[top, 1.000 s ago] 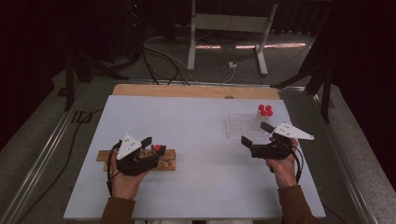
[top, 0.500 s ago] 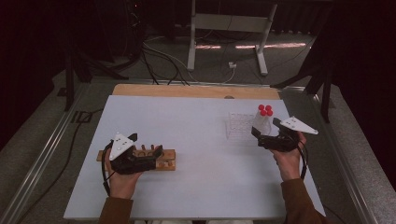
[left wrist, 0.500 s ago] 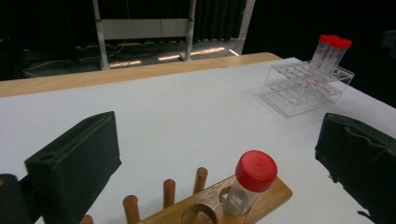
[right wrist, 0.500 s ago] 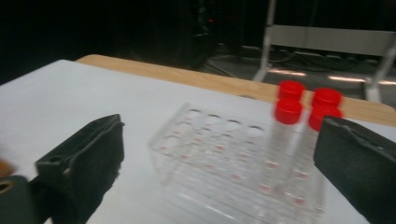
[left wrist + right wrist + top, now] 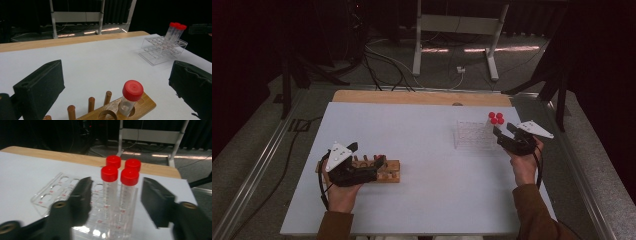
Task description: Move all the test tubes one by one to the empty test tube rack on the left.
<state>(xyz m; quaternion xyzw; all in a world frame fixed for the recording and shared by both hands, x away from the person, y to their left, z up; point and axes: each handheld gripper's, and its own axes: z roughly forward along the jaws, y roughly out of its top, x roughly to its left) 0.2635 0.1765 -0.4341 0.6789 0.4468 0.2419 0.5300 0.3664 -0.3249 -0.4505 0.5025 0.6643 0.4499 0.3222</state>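
A wooden peg rack [image 5: 388, 172] lies at the table's near left and holds one clear tube with a red cap [image 5: 130, 98] in an end hole. My left gripper [image 5: 381, 162] hovers over it, open, and its jaws stand wide on either side of the tube [image 5: 117, 73] without touching it. At the right stands a clear plastic rack [image 5: 473, 135] with several red-capped tubes [image 5: 495, 118] in its right end. My right gripper [image 5: 500, 131] is just beside those tubes [image 5: 119, 176], open [image 5: 116, 195], with its jaws apart in front of them.
A wooden strip [image 5: 422, 97] runs along the table's far edge. Wide bare white tabletop [image 5: 422, 145] lies between the two racks. The clear rack's left holes [image 5: 58, 188] hold nothing. A metal stand [image 5: 452, 30] and cables are on the floor beyond.
My right gripper has moved forward and up the table, closing in on the red-capped tubes in the clear rack. The left gripper has stayed over the wooden rack, shifting only slightly.
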